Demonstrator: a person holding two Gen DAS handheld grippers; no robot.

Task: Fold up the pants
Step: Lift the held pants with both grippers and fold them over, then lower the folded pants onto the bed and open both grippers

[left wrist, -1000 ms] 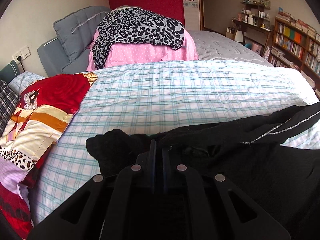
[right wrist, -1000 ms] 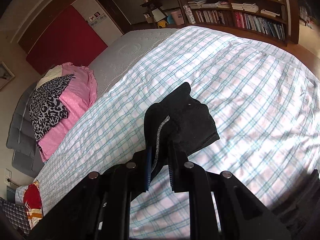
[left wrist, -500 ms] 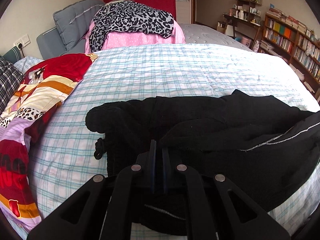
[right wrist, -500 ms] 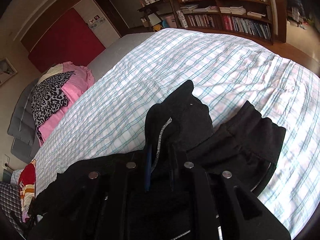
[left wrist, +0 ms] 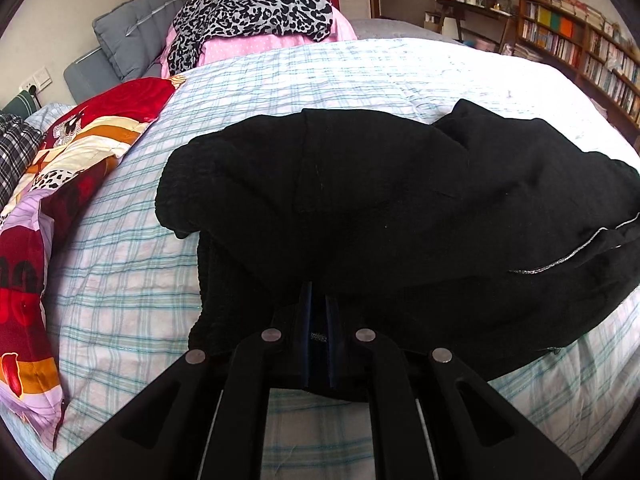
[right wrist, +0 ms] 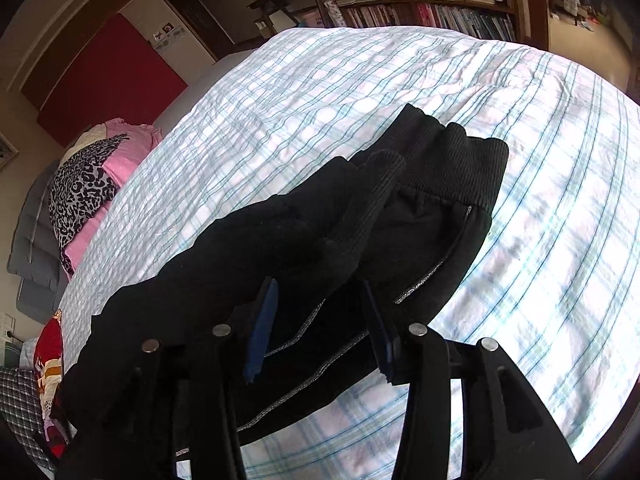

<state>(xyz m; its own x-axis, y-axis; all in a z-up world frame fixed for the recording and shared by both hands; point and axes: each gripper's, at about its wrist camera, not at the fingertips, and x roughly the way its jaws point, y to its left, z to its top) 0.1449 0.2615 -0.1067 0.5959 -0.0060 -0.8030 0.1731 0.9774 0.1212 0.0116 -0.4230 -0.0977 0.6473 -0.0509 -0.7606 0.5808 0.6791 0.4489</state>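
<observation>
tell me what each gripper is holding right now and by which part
The left gripper is shut on the near edge of the black pants. The right gripper has just been opening and holds nothing; the fabric lies loose between its jaws.

So the pants (left wrist: 380, 200) are lying folded over across the bed (left wrist: 280, 76), pretty much in the middle. Left of them in the left wrist view there's a pillow (left wrist: 60, 168) at the bed's edge. Behind, a clothes pile (left wrist: 256, 20) sits at the far end, and bookshelves (right wrist: 420, 0) stand past the bed's right side.
</observation>
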